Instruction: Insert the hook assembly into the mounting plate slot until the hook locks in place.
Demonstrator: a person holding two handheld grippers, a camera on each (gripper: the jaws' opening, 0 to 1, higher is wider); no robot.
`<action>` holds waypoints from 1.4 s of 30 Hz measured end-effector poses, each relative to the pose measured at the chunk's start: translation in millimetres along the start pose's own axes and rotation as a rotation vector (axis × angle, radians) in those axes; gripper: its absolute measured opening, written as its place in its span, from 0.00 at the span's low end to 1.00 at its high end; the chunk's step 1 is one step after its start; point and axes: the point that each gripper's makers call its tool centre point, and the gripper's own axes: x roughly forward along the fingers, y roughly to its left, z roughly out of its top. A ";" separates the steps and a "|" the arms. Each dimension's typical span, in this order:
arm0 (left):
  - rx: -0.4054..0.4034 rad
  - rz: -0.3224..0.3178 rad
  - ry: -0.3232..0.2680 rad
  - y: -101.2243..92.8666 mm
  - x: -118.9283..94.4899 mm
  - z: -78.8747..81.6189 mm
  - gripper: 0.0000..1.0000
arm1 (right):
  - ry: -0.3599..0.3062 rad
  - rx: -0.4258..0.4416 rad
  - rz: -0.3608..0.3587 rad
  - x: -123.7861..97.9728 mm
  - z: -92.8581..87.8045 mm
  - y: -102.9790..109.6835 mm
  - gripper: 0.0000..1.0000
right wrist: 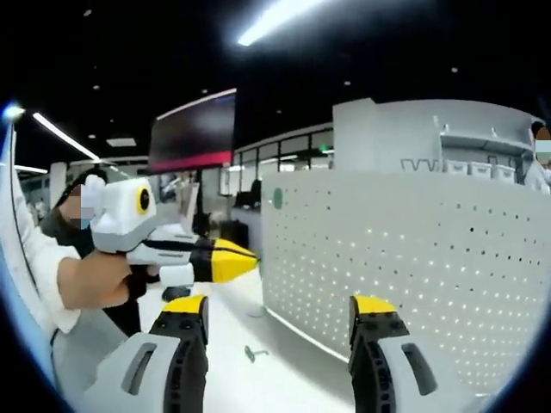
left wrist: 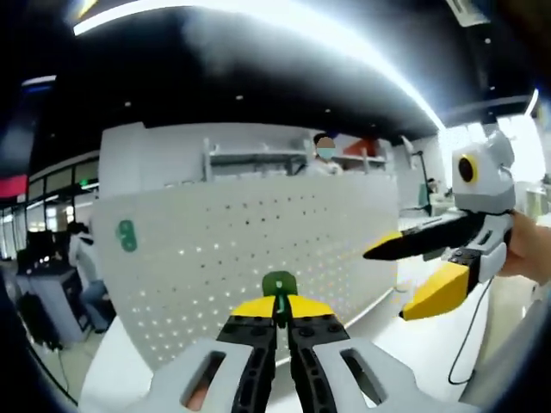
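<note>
In the left gripper view, the left gripper [left wrist: 280, 320] has its yellow-tipped black jaws pinched together on a small green hook [left wrist: 279, 288] with a rounded head, held up in front of the white perforated mounting plate [left wrist: 258, 249], whose matte face is dotted with rows of small holes. At the right of that view, the right gripper [left wrist: 417, 275] hangs with its wedge-shaped jaws spread wide and bare. In the right gripper view, a small metal hook piece [right wrist: 251, 353] lies on the smooth white table [right wrist: 232, 327] near the plate's foot
</note>
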 end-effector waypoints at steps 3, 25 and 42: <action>-0.007 0.020 -0.006 8.8 4.5 1.5 0.03 | -0.006 0.005 0.007 0.2 0.6 1.2 0.72; 0.020 0.265 -0.063 105.7 39.0 38.3 0.03 | -0.033 0.019 -0.009 -0.8 4.3 -4.9 0.81; 0.004 0.344 -0.051 139.5 68.2 43.8 0.03 | -0.007 0.028 -0.020 -1.0 -4.2 -12.9 0.81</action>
